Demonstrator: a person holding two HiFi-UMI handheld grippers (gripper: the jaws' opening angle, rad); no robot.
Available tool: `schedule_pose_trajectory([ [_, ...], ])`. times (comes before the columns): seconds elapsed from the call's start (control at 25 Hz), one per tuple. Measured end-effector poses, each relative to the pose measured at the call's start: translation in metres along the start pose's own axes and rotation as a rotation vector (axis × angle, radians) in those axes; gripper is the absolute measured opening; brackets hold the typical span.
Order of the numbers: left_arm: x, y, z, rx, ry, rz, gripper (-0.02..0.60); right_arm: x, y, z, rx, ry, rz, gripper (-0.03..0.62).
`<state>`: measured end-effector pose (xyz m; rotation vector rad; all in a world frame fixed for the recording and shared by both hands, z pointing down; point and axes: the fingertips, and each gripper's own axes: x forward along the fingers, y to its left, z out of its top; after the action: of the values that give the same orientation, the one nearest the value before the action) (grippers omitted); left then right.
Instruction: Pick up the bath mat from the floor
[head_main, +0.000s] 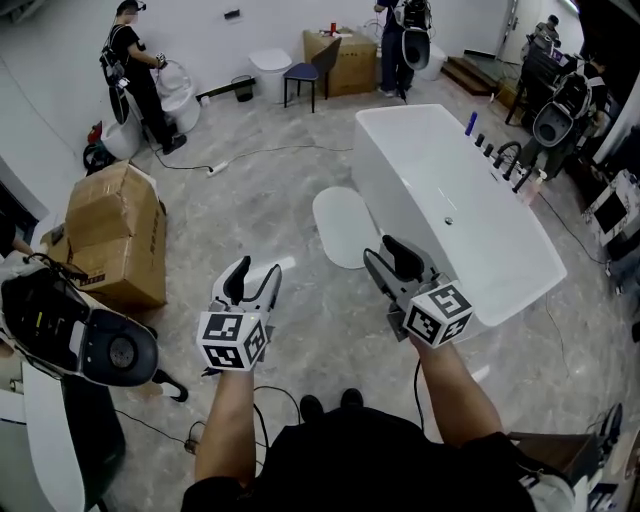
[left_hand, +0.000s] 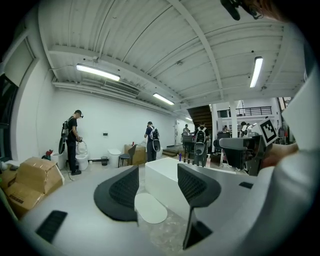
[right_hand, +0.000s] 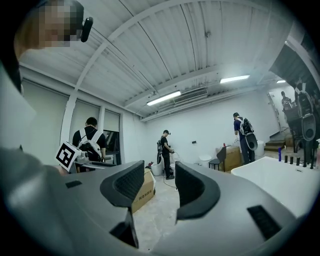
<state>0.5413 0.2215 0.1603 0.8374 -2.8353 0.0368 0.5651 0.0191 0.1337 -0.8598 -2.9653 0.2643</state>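
The bath mat (head_main: 343, 226) is a white oval lying flat on the grey floor against the left side of the white bathtub (head_main: 450, 200). In the left gripper view the bath mat (left_hand: 150, 208) shows low between the jaws, well beyond them. My left gripper (head_main: 253, 281) is held above the floor, short of the mat and to its left, jaws apart with nothing between them. My right gripper (head_main: 392, 262) hovers beside the tub's near corner, also apart and empty. The left gripper (left_hand: 158, 187) and right gripper (right_hand: 159, 189) both point level across the room.
A stack of cardboard boxes (head_main: 115, 235) stands at the left, with a white and black device (head_main: 70, 325) at the lower left. A cable (head_main: 250, 155) runs over the floor. A chair (head_main: 310, 75), a bin (head_main: 243, 88) and several people stand along the far wall.
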Motion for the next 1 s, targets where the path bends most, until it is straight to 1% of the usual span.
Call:
schedule_pose_trajectory([
  [0.24, -0.002, 0.005, -0.003, -0.007, 0.019, 0.009, 0.314, 0.008, 0.004, -0.001, 0.009, 0.009, 0.031, 0.238],
  [0.4, 0.002, 0.008, 0.001, -0.008, 0.022, 0.028, 0.327, 0.013, 0.000, 0.002, 0.022, 0.019, 0.047, 0.275],
  [0.56, -0.016, 0.007, -0.011, -0.015, 0.024, 0.047, 0.371, 0.002, 0.014, -0.009, 0.027, 0.022, 0.070, 0.310],
  [0.72, -0.023, -0.003, -0.016, -0.009, 0.020, 0.048, 0.397, -0.008, 0.014, -0.017, 0.039, 0.031, 0.070, 0.378],
  [0.88, -0.021, -0.013, -0.016, -0.002, 0.015, 0.060, 0.425, -0.017, 0.004, -0.018, 0.042, 0.032, 0.064, 0.424],
  [1.0, -0.030, -0.023, -0.022, 0.003, 0.012, 0.066, 0.448, -0.030, 0.008, -0.023, 0.038, 0.028, 0.073, 0.460],
])
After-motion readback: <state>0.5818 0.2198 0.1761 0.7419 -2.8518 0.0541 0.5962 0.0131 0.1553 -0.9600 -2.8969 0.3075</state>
